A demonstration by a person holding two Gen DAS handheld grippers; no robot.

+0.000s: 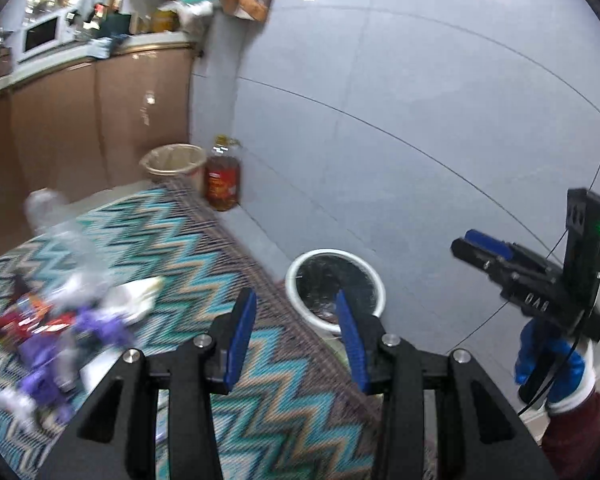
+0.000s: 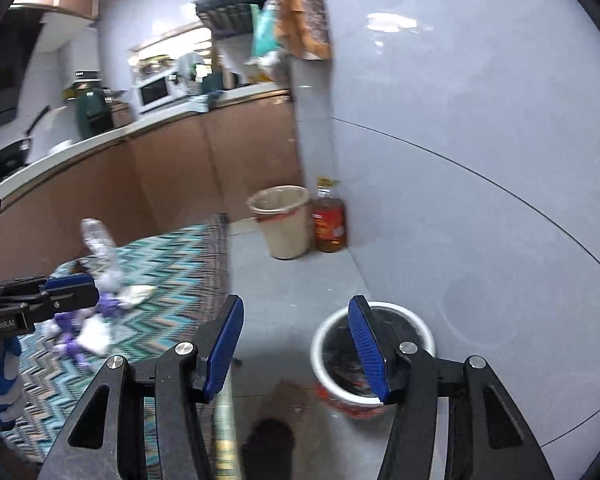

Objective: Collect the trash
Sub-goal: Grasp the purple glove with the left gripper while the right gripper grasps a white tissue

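Two bins stand on the floor: a white one (image 2: 372, 358) lined in black by the wall, and a beige one (image 2: 280, 220) farther along that wall. One bottle of amber oil (image 2: 329, 218) stands just beside the beige bin. On the one zigzag rug (image 1: 204, 248) lie one clear plastic bottle (image 1: 56, 220) and one blurred heap of wrappers (image 1: 60, 332), pieces uncountable; two grippers (image 1: 296, 332) (image 2: 296, 344) show.

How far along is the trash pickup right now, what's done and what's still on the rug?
Little looks done. The white bin with its black liner sits by the wall; what is inside cannot be made out. Nothing is in hand: the left gripper and right gripper are both open and empty. Still left on the zigzag rug: a clear plastic bottle, purple wrappers, a red packet and white paper.
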